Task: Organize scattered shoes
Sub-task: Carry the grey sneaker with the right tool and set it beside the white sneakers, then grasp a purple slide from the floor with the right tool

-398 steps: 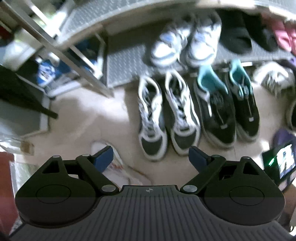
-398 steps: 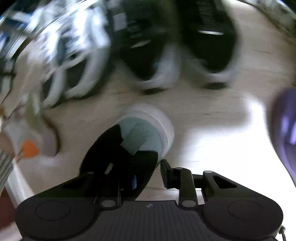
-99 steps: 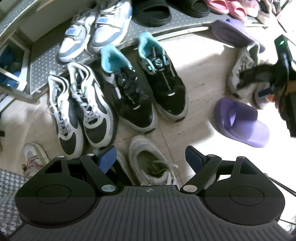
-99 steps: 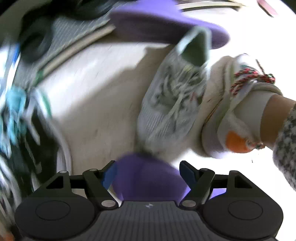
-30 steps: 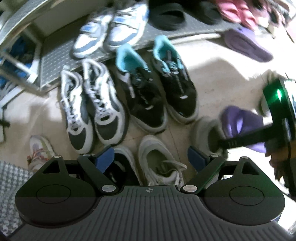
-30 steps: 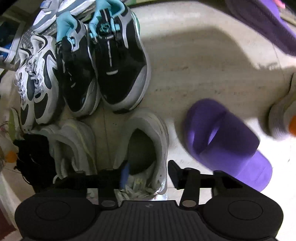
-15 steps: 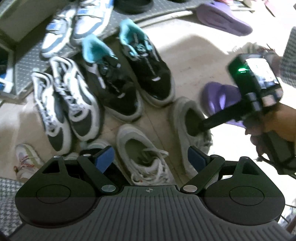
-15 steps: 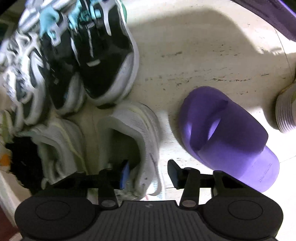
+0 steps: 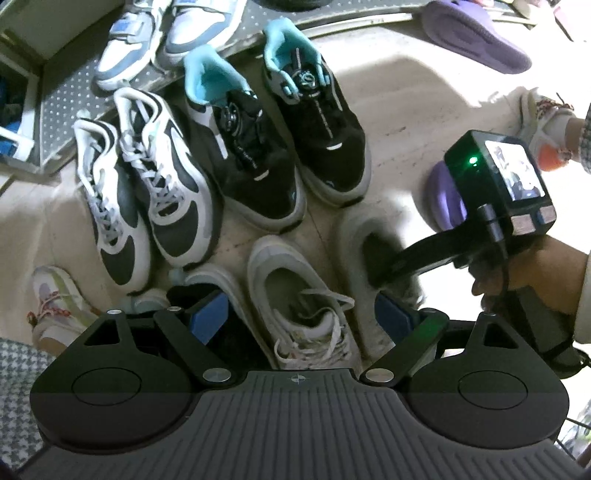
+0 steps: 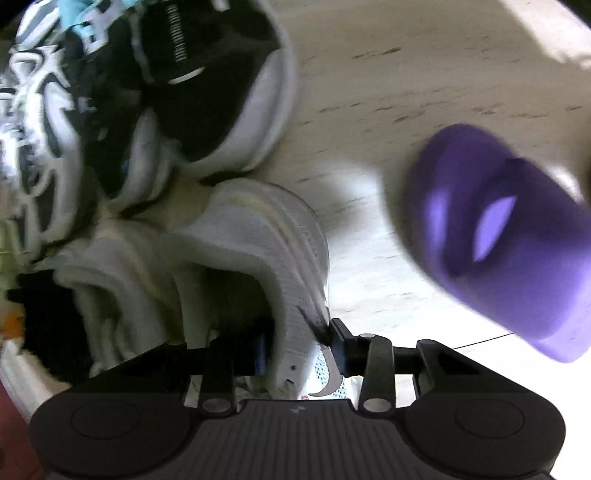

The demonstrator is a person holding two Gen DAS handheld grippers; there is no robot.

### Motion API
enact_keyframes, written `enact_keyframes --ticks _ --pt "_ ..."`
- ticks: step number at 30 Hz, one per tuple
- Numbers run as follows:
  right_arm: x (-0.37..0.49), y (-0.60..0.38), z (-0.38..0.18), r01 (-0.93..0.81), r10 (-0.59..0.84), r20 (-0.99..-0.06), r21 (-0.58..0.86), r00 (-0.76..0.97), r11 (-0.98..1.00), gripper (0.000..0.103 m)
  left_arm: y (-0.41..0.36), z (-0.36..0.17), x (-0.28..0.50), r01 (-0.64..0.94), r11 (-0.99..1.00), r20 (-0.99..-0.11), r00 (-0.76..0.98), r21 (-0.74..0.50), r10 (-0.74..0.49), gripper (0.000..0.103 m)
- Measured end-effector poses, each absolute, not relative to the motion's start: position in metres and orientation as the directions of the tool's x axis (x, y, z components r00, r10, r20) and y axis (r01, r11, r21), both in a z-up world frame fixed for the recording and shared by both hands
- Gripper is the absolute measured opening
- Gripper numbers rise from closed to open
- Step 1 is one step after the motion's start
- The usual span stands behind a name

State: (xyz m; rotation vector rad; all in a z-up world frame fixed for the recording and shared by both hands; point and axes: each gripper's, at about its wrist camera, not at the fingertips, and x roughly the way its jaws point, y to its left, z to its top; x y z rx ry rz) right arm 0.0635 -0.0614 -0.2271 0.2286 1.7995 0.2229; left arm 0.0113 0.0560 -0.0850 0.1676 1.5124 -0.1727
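My right gripper (image 10: 297, 349) is shut on the side wall of a pale grey sneaker (image 10: 266, 236), one finger inside the opening and one outside. In the left wrist view that sneaker (image 9: 352, 243) stands on the floor beside its mate (image 9: 295, 295), with the right gripper's arm (image 9: 424, 258) reaching into it. My left gripper (image 9: 301, 319) is open and empty, hovering above the mate. Behind stand a black pair with teal lining (image 9: 280, 147) and a black-and-white laced pair (image 9: 147, 192).
A purple slide (image 10: 517, 236) lies right of the held sneaker; it shows partly behind the right gripper's camera (image 9: 443, 199). Another purple slide (image 9: 476, 37) lies at the back right. A metal shelf (image 9: 59, 110) holds white-and-blue sneakers (image 9: 166, 33). My own feet (image 9: 48, 302) stand at both sides.
My right gripper has dropped lower onto the pale grey sneaker and closed on its side wall. My left gripper has stayed open above the mate.
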Motion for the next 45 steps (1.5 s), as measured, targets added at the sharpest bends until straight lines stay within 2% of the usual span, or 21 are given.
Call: enact_keyframes --ticks 3,5,6,9,14,22,27,30,35,40,45 --pt "0.063 -0.048 -0.222 0.058 0.285 -0.939 0.279 -0.194 0.959 0.036 0.055 -0.085 0.011 0.222 0.975 -0.999 0.052 0.002 -0.01 0.09" --pt "0.065 -0.047 -0.222 0.08 0.287 -0.94 0.276 -0.186 0.958 0.048 0.054 -0.084 0.011 0.226 0.974 -0.998 0.056 0.005 -0.008 0.09" --pt "0.066 -0.044 -0.22 0.057 0.284 -0.938 0.278 -0.2 0.959 0.057 0.054 -0.083 0.011 0.227 0.974 -0.998 0.061 0.005 -0.009 0.09" --pt "0.069 -0.04 -0.213 0.007 0.279 -0.932 0.285 -0.232 0.959 0.071 0.052 -0.078 0.012 0.23 0.973 -0.997 0.082 0.004 -0.015 0.09" --pt "0.081 -0.065 -0.188 0.064 0.28 -0.942 0.273 -0.183 0.96 0.077 0.046 -0.067 0.015 0.234 0.972 -0.99 0.129 -0.021 -0.052 0.09" --pt "0.152 -0.143 -0.127 0.139 0.216 -0.976 0.218 0.029 0.966 0.078 0.013 -0.038 0.023 0.334 0.932 -0.943 0.241 -0.139 -0.228 0.09" --pt "0.211 -0.205 -0.092 0.11 0.045 -0.985 0.064 0.169 0.992 0.081 -0.019 -0.006 0.049 0.413 0.901 -0.844 0.43 -0.131 -0.32 0.09" --pt "0.237 -0.232 -0.083 0.121 -0.013 -0.977 0.013 0.213 0.993 0.081 -0.029 -0.001 0.068 0.412 0.89 -0.791 0.471 -0.194 -0.391 0.09" --pt "0.286 -0.271 -0.098 0.178 -0.077 -0.955 -0.026 0.285 0.984 0.081 -0.03 -0.019 0.082 0.383 0.894 -0.826 0.407 -0.233 -0.39 0.09" --pt "0.329 -0.292 -0.132 0.242 -0.047 -0.963 0.019 0.265 0.97 0.08 -0.027 -0.04 0.094 0.353 0.905 -0.873 0.331 -0.237 -0.358 0.09" --pt "0.354 -0.286 -0.157 0.236 -0.012 -0.963 0.054 0.27 0.97 0.084 -0.019 -0.055 0.1 0.324 0.919 -0.905 0.28 -0.224 -0.32 0.091"
